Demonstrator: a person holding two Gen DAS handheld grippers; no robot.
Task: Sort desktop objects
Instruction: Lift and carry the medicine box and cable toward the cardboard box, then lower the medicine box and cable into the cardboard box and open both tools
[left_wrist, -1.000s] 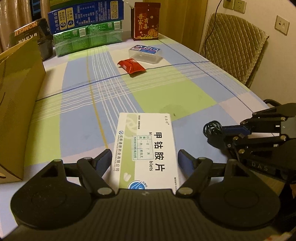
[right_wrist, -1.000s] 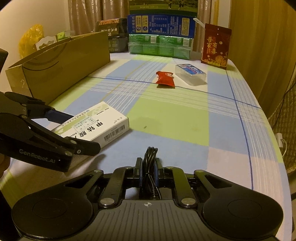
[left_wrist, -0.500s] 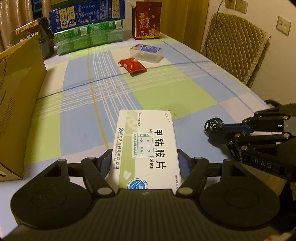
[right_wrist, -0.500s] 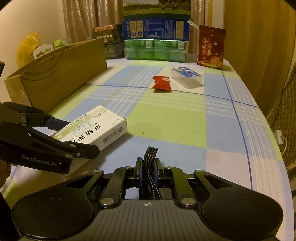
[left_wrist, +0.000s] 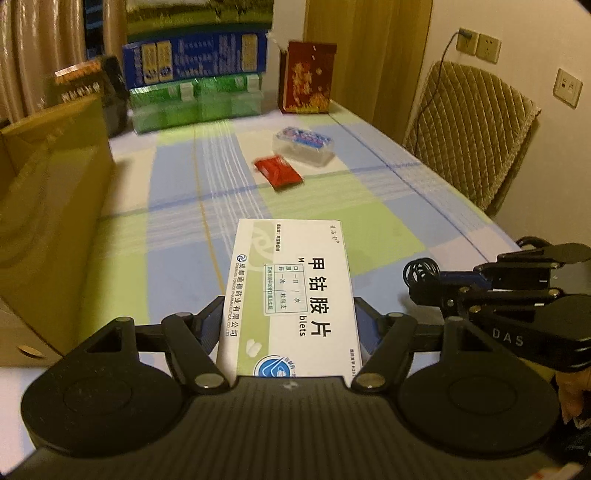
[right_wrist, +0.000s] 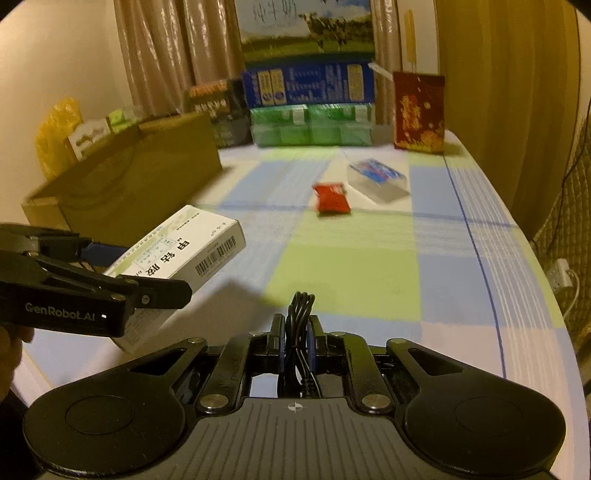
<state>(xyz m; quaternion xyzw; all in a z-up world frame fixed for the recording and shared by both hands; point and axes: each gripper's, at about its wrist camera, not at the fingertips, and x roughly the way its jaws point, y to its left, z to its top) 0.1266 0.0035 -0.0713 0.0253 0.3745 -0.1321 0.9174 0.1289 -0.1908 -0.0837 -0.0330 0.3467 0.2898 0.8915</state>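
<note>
Above the checked table (right_wrist: 369, 277), left gripper (left_wrist: 290, 325) clamps the medicine box (left_wrist: 291, 291); right gripper (right_wrist: 295, 332) pinches a coiled black cable (right_wrist: 300, 306); carry both level toward the cardboard box (right_wrist: 140, 177).

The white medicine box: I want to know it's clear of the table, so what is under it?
Under the medicine box, held in the left tongs, the right wrist view shows only its shadow on the checked tablecloth. The cloth beneath its near end is hidden by the tongs.
</note>
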